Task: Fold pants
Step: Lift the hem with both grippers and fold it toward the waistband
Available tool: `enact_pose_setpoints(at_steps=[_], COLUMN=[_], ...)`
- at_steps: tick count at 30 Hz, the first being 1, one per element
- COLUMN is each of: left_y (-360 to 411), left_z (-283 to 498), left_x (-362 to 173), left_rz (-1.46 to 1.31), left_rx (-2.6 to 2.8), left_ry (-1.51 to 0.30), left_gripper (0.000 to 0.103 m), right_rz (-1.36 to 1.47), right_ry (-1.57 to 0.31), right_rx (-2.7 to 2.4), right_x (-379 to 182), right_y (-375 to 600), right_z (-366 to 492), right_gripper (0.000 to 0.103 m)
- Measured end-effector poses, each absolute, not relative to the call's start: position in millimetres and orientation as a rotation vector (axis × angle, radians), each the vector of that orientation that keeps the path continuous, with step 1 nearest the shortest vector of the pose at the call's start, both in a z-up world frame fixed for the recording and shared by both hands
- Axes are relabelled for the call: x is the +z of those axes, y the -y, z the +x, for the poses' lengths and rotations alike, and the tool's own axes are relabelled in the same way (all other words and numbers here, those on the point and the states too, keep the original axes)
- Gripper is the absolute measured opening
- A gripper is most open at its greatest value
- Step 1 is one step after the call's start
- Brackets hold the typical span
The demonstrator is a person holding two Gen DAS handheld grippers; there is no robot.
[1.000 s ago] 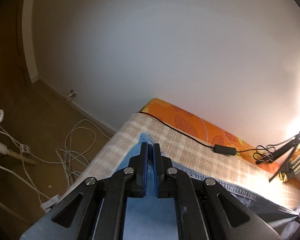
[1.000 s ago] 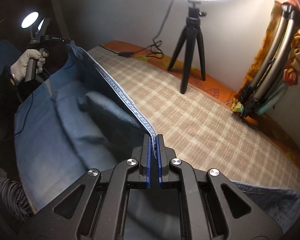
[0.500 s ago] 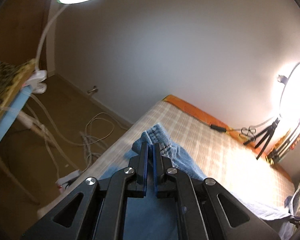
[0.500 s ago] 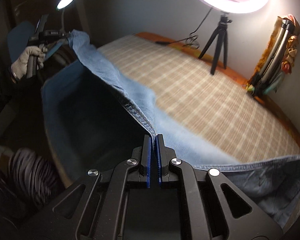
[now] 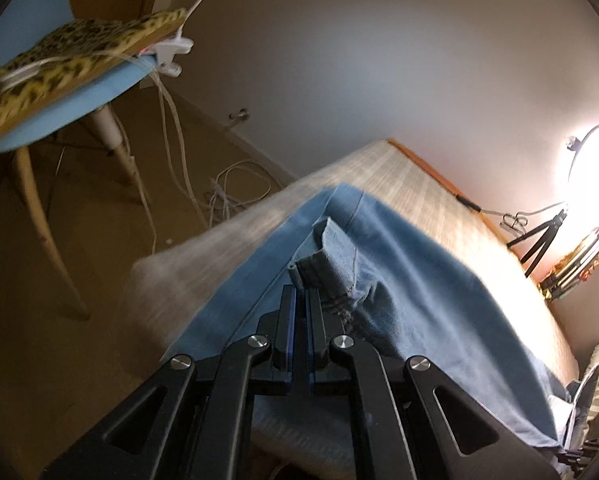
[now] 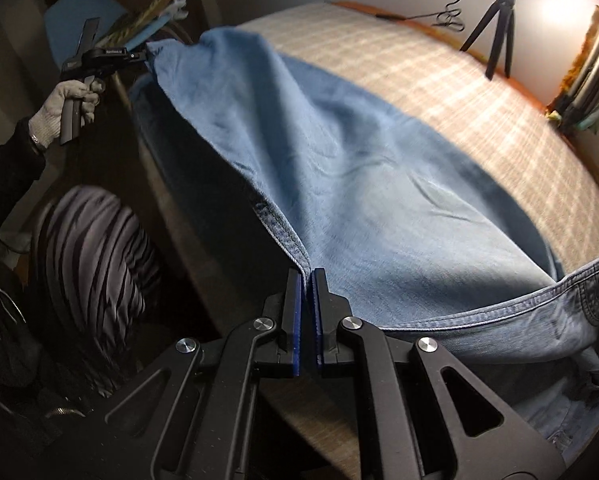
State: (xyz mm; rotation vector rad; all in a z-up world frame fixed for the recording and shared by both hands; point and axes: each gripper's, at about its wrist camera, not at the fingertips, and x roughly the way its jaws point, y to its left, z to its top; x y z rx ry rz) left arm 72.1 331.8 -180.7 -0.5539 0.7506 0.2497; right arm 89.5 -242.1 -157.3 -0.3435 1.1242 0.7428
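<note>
Bed [image 6: 479, 92] with a checked cover fills most of both views; ring light and tripod [image 6: 495, 28] at its far side, a blue chair [image 5: 79, 96] off the end.

The pants [image 6: 359, 184], blue denim, lie spread over the near half of the bed, one long edge lifted clear of the cover between our two grippers.

Left gripper [image 5: 300, 300]: jaws clamped on a hem corner of the denim, held by a gloved hand [image 6: 65, 110].

Right gripper [image 6: 306, 280]: jaws pinched tight on the seamed edge near the waistband.

Our reading: a lengthwise fold is under way, not finished. The raised edge has yet to be laid down and aligned; cross folds remain after that.
</note>
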Motion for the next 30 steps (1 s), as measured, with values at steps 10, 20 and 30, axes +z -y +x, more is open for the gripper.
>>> enact_pose_setpoints(at_steps=[10,20,30], left_y=[-331,-323,-313], left_z=[61,67,77], left_x=[-195,-200,-214], left_rz=[-0.656,-0.712,-0.646], left_rx=[0.198,0.198,0.219], left_ry=[-0.796,-0.888,-0.996], left_gripper=[0.002,0.002,0.002], right_rz=[-0.369,-0.368,-0.396], right_ry=[-1.146,-1.143,-1.111], right_rx=[0.729,0.742,0.778], right_x=[-167,-165,-128], right_y=[239,238,223], right_z=[93,92,105], right_gripper=[0.006,0.006,0.03])
